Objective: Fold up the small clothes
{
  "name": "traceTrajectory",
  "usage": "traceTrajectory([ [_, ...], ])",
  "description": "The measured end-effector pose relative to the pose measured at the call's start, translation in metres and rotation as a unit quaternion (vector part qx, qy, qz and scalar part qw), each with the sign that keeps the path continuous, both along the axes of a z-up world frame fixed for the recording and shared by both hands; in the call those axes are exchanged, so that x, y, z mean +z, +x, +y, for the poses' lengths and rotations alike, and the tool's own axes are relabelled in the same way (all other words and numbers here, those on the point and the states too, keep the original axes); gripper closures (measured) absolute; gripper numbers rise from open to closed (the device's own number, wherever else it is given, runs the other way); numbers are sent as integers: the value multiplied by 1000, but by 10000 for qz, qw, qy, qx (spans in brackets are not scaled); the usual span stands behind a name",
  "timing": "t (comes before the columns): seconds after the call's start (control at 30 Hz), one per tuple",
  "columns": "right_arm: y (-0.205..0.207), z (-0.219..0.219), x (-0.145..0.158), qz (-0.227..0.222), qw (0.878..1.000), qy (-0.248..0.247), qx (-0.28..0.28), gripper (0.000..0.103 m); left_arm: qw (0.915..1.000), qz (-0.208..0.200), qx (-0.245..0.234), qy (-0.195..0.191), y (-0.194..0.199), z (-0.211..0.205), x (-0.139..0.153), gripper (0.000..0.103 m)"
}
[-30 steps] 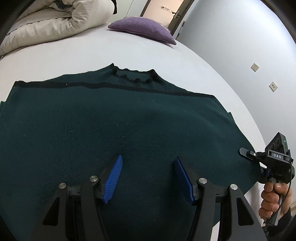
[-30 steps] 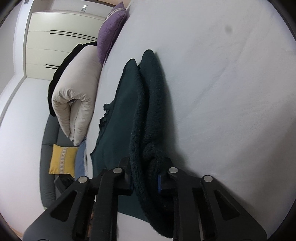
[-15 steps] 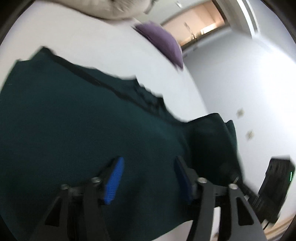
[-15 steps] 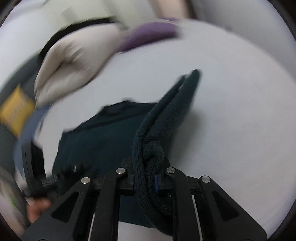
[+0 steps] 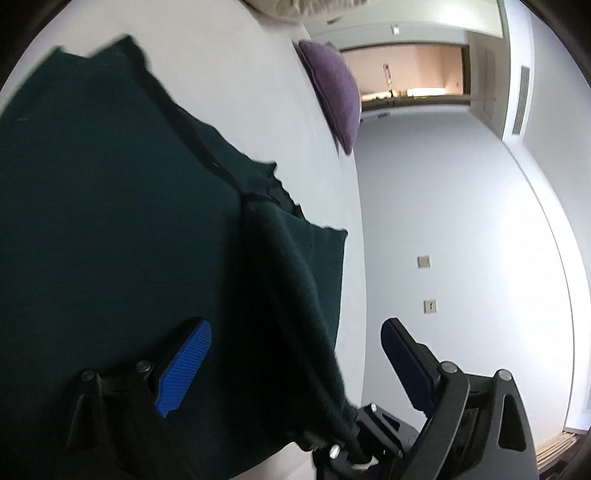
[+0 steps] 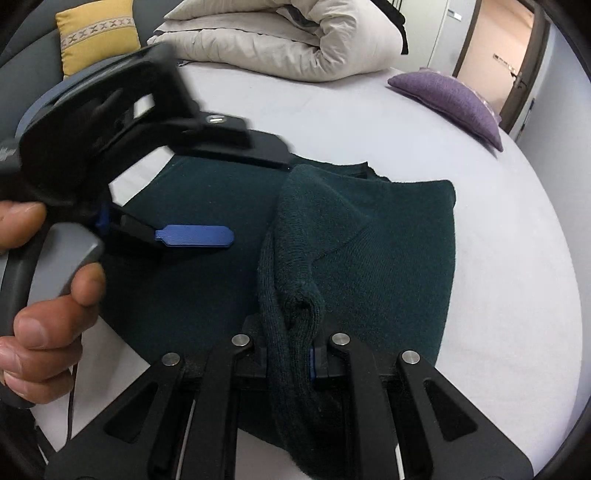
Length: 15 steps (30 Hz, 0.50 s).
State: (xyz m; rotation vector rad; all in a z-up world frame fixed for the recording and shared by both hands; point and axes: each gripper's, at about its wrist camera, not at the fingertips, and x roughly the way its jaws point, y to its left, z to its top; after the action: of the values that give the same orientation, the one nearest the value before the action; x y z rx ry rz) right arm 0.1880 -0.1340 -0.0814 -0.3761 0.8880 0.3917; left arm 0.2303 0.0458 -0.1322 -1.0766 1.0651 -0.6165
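A dark green knit sweater (image 5: 103, 206) lies on the white bed. My right gripper (image 6: 290, 354) is shut on a bunched fold of the sweater (image 6: 295, 266) and holds it folded over the sweater's middle. My left gripper (image 5: 295, 354) is open and empty, tilted, just above the sweater; the lifted fold (image 5: 295, 295) hangs between its blue pads (image 5: 184, 373). In the right wrist view the left gripper (image 6: 192, 192) is held by a hand over the sweater's left part, its blue pad (image 6: 194, 236) showing.
A purple pillow (image 6: 450, 99) lies at the far side of the bed (image 6: 517, 258). A rolled beige duvet (image 6: 288, 37) and a yellow cushion (image 6: 98, 33) are at the back. A grey wall (image 5: 443, 221) with sockets lies beyond the bed's right edge.
My right gripper has carried the sweater's edge up and over toward the middle. My left gripper has tilted and come close beside the right one, still open.
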Motion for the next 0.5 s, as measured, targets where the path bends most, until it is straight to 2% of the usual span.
traceTrajectory([
  [0.03,-1,1,1,-44,10000,-64,42,92,10000,5,-75,54,4,-6,2,14],
  [0.07,-3,2,-1,-82,9999,-104,77,92,9997,20,-208,140,10,-15,3,21],
  [0.1,-8,6,-3,-115,9998,-137,109,92,9994,55,-290,178,14,-20,3,34],
  [0.13,-9,6,-3,-136,9997,-157,132,92,9989,120,-406,221,18,-25,1,42],
  [0.2,-10,6,-3,-168,9996,-169,176,92,9973,287,-587,332,26,-36,-4,78],
  [0.23,-10,5,-3,-177,9995,-152,198,92,9968,316,-618,388,28,-38,-5,84],
  [0.27,-10,4,-3,-180,9995,-132,212,91,9964,329,-640,453,29,-40,-5,88],
  [0.37,-20,-7,2,-47,9995,147,289,86,9964,286,-657,460,29,-37,-4,89],
  [0.4,-24,-14,7,48,9987,380,326,83,9965,278,-659,442,29,-34,-4,89],
  [0.47,-41,-29,18,310,9916,1160,481,80,9965,262,-646,453,29,-25,-3,89],
  [0.5,-47,-41,25,419,9841,1627,568,77,9966,247,-633,463,25,-18,-1,89],
])
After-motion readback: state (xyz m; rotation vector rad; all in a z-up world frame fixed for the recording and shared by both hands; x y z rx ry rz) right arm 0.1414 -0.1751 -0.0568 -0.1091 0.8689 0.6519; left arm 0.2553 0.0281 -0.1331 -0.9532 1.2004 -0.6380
